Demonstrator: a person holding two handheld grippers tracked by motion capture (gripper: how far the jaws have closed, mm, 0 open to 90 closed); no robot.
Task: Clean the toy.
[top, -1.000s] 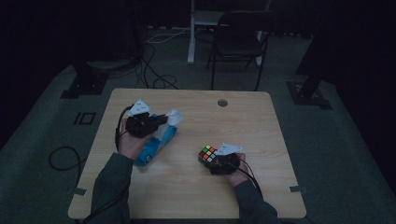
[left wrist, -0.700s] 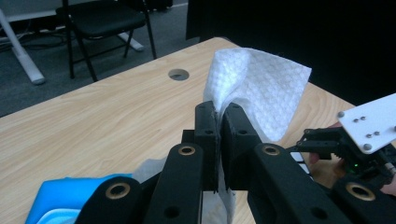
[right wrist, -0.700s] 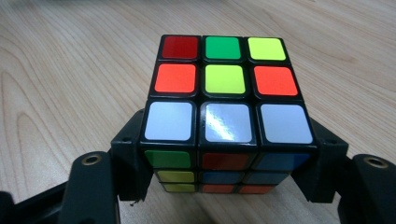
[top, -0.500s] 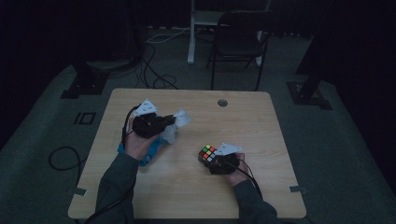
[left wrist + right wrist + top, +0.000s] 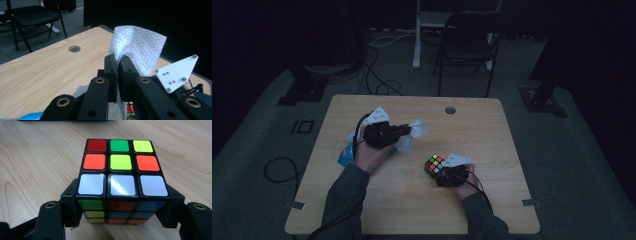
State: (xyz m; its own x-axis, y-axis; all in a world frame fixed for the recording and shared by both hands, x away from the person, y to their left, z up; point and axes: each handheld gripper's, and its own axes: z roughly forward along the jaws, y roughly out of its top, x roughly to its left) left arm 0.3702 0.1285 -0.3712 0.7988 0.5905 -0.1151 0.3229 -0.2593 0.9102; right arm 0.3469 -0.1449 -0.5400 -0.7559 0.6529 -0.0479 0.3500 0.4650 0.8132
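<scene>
A white tissue [image 5: 417,128] sticks up from my left gripper [image 5: 408,131], which is shut on it above the table's left half. In the left gripper view the tissue [image 5: 140,45] rises from the pressed-together jaws of the left gripper [image 5: 117,59]. A colourful puzzle cube [image 5: 434,163] rests on the wooden table [image 5: 492,135], and my right gripper [image 5: 437,169] is shut on it from the near side. In the right gripper view the cube [image 5: 120,162] sits between the jaws of the right gripper [image 5: 122,196], which have just been closing and now press its two sides.
A blue packet [image 5: 344,155] lies under the left hand near the table's left edge. A round cable hole [image 5: 450,109] sits at the far middle. Beyond the table stand a black chair [image 5: 467,42] and floor cables [image 5: 379,85].
My left hand has carried the tissue to the right, away from the blue packet and toward the cube. The right hand and the cube have stayed in place.
</scene>
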